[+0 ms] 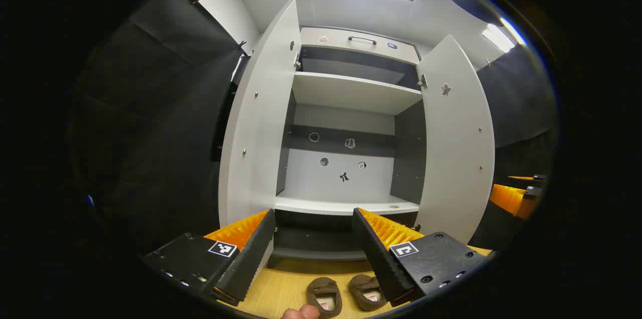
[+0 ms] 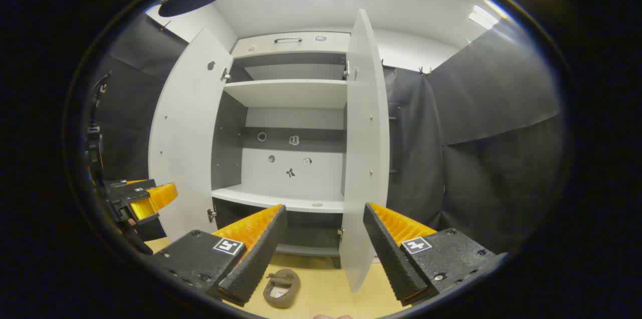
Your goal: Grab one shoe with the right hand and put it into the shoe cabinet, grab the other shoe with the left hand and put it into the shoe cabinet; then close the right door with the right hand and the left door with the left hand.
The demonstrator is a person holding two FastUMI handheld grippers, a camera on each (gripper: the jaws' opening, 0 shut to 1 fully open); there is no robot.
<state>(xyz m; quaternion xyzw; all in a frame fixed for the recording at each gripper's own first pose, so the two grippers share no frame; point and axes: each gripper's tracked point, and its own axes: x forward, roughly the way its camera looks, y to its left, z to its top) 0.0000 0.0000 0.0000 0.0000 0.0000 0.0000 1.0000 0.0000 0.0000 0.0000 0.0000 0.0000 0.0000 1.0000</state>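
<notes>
Left gripper view: left gripper (image 1: 313,244) at 6 o'clock, tongs spread wide, nothing between them. Tall white two-door shoe cabinet (image 1: 346,123) dead ahead at centre, both doors swung open; left door (image 1: 261,118) at 9 o'clock, right door (image 1: 454,138) at 3 o'clock. White middle shelf (image 1: 346,205) bare and reachable just past the fingertips. Pair of small brown slip-on shoes (image 1: 346,295) side by side on the pale wood floor (image 1: 281,284) at 6 o'clock, just below and between the fingers, not yet picked up. Right gripper (image 1: 521,193) at 3 o'clock, beyond the right door's edge.

Right gripper view: right gripper (image 2: 325,246) at 6 o'clock, tongs likewise spread wide and empty. One brown shoe (image 2: 282,287) on the floor at 6 o'clock, just beside the left finger. Right door seen nearly edge-on at centre, its lower corner hanging between the fingers. Left gripper at 9 o'clock, near the left door. Black cloth wall (image 2: 476,148) close at 3 o'clock.

Likely trouble, as a judgement: shoes close together, so a downward reach could nudge the neighbour or pinch both; right door's edge close to the right gripper's path, so a lift straight forward could clip it and swing it partly shut. Open room best between the two doors, over the middle shelf; little slack at the sides.
</notes>
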